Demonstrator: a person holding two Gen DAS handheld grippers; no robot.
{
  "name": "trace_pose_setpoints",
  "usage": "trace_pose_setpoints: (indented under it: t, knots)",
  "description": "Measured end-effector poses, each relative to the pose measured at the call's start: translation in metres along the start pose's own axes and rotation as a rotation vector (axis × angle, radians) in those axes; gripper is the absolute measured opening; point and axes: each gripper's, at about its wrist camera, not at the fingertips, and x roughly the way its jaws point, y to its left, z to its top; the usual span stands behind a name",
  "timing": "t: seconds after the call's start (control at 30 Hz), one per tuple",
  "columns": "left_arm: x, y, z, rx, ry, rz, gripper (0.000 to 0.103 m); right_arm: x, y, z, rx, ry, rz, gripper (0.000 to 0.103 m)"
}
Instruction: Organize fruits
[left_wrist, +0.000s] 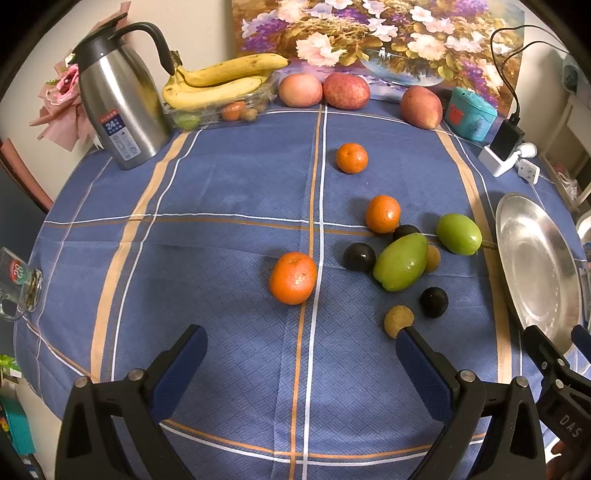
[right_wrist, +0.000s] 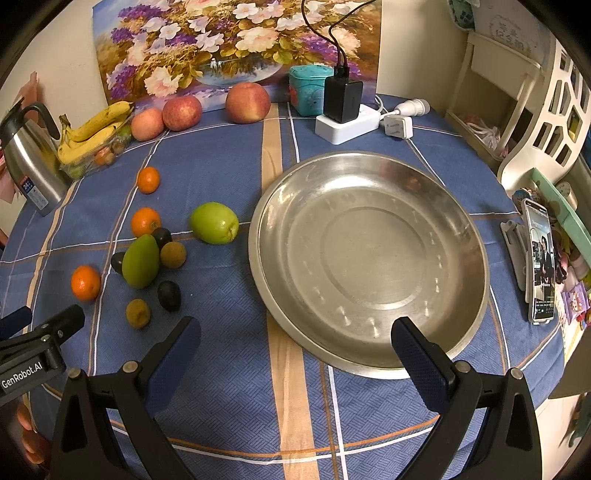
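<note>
Left wrist view: left gripper (left_wrist: 301, 343) hangs over the table (left_wrist: 221, 184) w/ jaws spread wide, nothing in them. Loose fruit lies ahead: three mandarins, nearest one (left_wrist: 293, 277) just in front; two green fruits (left_wrist: 400, 262), dark plums, small brown ones, poss. longans. Steel plate (left_wrist: 535, 258) off to the right, bare.

Right wrist view: right gripper (right_wrist: 295, 339) also gaping, holding nothing, at the plate's near rim (right_wrist: 332, 354). Fruit cluster (right_wrist: 140, 260) sits left of it, apart from the plate.

Looks like the very start; nothing sorted yet. Next: drop the left jaws round the nearest mandarin, close gently, carry to plate.
</note>
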Motion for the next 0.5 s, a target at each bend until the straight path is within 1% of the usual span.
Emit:
trace_pose_setpoints:
  t: [0.13,0.5]
  knots:
    - [-0.0019,0.0018,-0.0005,-0.006,-0.012,-0.018,0.103,0.0013,0.0007,-0.0004,0.001,0.000,0.000,0.103]
    - [-0.0039,0.0038,-0.0002,-0.020,-0.037,-0.017,0.103,-0.0002,0.0011,0.0014,-0.003,0.005,0.002,0.102]
